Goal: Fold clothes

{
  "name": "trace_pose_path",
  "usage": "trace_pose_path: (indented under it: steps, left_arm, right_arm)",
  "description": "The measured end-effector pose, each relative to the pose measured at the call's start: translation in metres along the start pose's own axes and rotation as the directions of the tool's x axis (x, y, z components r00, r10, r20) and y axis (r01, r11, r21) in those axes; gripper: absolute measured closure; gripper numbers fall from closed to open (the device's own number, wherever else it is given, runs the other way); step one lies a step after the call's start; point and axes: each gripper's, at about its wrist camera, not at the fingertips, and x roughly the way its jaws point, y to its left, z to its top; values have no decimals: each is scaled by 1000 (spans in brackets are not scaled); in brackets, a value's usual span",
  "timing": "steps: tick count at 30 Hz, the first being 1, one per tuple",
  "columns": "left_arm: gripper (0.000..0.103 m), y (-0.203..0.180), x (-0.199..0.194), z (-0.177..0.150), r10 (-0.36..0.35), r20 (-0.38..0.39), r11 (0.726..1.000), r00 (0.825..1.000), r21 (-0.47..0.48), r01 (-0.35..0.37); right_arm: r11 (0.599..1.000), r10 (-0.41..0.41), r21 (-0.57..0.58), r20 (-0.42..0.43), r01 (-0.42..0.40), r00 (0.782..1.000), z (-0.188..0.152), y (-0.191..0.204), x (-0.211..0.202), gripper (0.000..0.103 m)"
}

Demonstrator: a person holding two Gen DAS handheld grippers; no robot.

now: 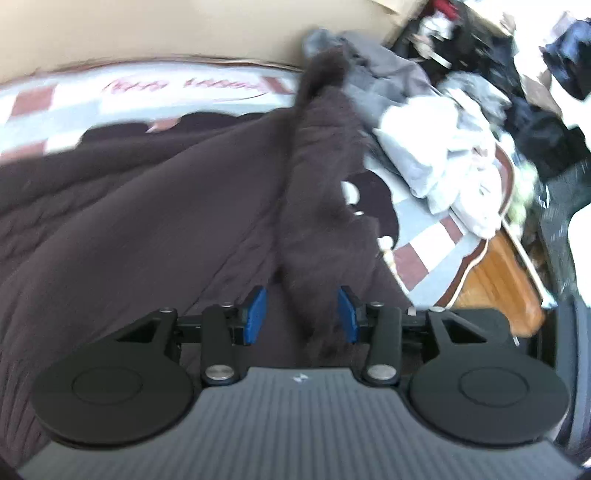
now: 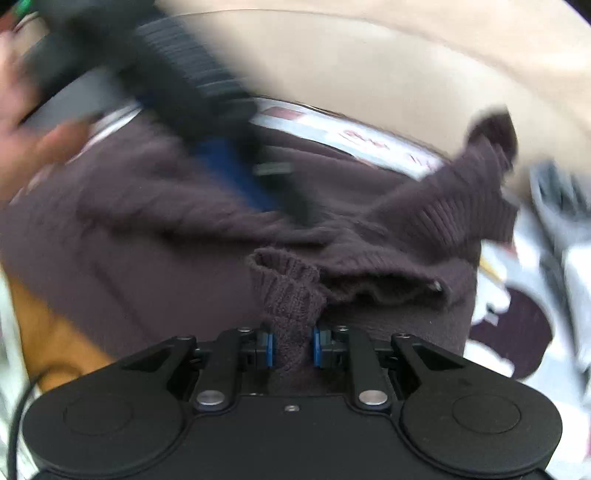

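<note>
A dark brown knitted sweater (image 1: 155, 229) lies spread over a patterned bed cover. In the left wrist view my left gripper (image 1: 301, 314) is open, its blue pads apart, with a raised strip of the sweater (image 1: 317, 192) running between them. In the right wrist view my right gripper (image 2: 292, 349) is shut on a ribbed edge of the sweater (image 2: 288, 291), bunched between the blue pads. The left gripper (image 2: 207, 107) shows blurred above the sweater in the right wrist view, with a hand at the left edge.
A pile of white and grey clothes (image 1: 443, 147) lies on the bed's right side. The checked bed cover (image 1: 424, 251) shows beside the sweater. A wooden bed edge (image 1: 495, 280) and dark clutter (image 1: 517, 74) lie further right. A beige wall (image 1: 166, 29) stands behind.
</note>
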Motion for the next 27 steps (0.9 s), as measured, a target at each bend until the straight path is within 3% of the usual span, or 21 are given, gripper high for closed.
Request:
trace_pose_path:
  steps: [4, 6, 9, 11, 14, 16, 19, 22, 24, 25, 27]
  left_arm:
    - [49, -14, 23, 4, -58, -16, 997, 998, 56, 58]
    - [48, -14, 36, 0, -3, -51, 999, 999, 53, 5]
    - [48, 2, 42, -13, 33, -88, 999, 996, -36, -36]
    - [48, 9, 31, -22, 9, -48, 998, 999, -61, -12]
    - [51, 13, 18, -30, 28, -41, 999, 999, -28, -29]
    - [57, 15, 18, -33, 92, -64, 995, 994, 41, -90]
    - [61, 22, 9, -34, 56, -37, 998, 998, -1, -56]
    - [67, 28, -2, -34, 7, -11, 999, 1000, -46, -7]
    - [80, 28, -15, -38, -33, 7, 999, 999, -37, 34]
    - [80, 27, -23, -40, -60, 20, 998, 998, -28, 61]
    - [80, 25, -38, -46, -111, 43, 994, 993, -12, 112]
  right_arm:
    - [996, -13, -90, -18, 11, 1000, 1, 8, -4, 79]
    - [999, -1, -53, -42, -1, 999, 5, 6, -6, 75]
    - [998, 1, -63, -64, -5, 998, 3, 10, -13, 73]
    - [996, -9, -85, -80, 2, 997, 3, 10, -16, 73]
    - [999, 17, 53, -92, -12, 996, 13, -7, -20, 69]
    - [987, 40, 160, -92, -25, 995, 18, -20, -21, 65]
    - [887, 111, 455, -32, -85, 993, 15, -55, -21, 64]
    - [686, 178, 711, 42, -154, 983, 1, -82, -14, 62]
    - [565, 208, 795, 123, -222, 970, -8, -89, -20, 59]
    - [525, 213, 813, 160, -251, 964, -11, -91, -25, 58]
    - [498, 190, 828, 185, -257, 964, -7, -100, -27, 53]
